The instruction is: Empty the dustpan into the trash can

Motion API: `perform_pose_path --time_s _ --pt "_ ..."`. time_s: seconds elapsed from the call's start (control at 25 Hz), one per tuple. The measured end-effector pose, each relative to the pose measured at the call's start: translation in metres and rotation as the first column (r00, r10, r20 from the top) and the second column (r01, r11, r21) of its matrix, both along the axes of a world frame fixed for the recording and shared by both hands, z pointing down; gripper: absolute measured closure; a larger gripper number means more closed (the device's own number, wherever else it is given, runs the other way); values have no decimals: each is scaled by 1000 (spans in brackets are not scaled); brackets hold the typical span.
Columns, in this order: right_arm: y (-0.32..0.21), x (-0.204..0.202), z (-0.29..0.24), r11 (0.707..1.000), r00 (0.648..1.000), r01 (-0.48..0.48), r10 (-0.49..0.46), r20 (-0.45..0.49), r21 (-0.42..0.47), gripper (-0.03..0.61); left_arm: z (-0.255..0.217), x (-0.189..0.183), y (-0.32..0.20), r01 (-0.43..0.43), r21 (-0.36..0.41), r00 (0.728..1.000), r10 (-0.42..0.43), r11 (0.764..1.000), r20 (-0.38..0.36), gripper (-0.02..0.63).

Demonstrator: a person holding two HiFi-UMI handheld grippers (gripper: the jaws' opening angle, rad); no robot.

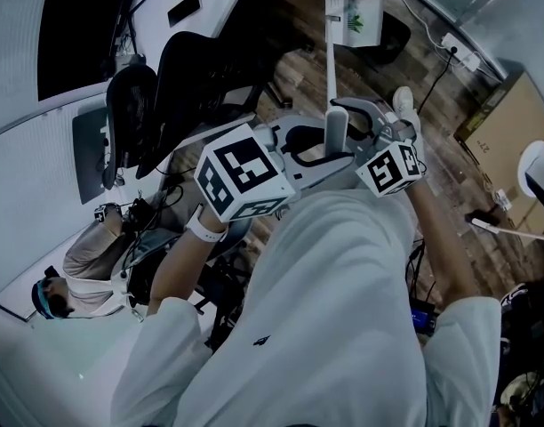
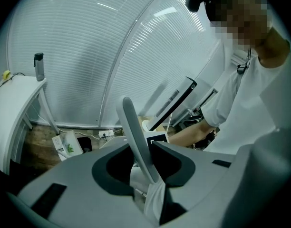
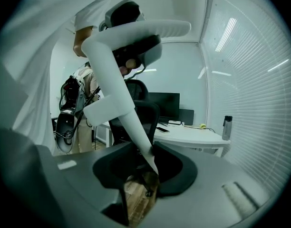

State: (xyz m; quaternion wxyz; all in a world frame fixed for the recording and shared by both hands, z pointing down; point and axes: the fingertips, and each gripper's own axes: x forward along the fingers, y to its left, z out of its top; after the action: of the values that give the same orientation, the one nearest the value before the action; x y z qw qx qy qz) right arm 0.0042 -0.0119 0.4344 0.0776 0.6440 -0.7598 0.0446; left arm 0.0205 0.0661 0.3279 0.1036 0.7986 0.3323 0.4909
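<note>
Left hand-held gripper is clamping the white dustpan handle at frame centre. Right hand-held gripper is standing slightly apart around it. Green-printed carton, upper centre: lettering unreadable.

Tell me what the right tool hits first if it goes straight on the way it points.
The white handle: it stands between the right tool's jaws, directly in its line. Behind that, the black office chair looks next, though depth is hard to judge.
</note>
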Motion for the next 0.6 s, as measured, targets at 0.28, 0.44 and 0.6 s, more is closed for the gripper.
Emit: perform_pose_path --time_s 0.28,0.44,0.6 --pt "6 2 1 1000 1000 -4 4 -20 -3 451 3 -1 11 -28 40 1000 28 999 2 494" --pt "3 -1 -2 1000 1000 -2 2 -25 5 453 1 -3 10 -56 48 998 56 997 2 492" --pt "1 1 -7 1000 1000 -8 8 -27 11 451 -3 -2 11 -67 64 998 67 996 0 492"
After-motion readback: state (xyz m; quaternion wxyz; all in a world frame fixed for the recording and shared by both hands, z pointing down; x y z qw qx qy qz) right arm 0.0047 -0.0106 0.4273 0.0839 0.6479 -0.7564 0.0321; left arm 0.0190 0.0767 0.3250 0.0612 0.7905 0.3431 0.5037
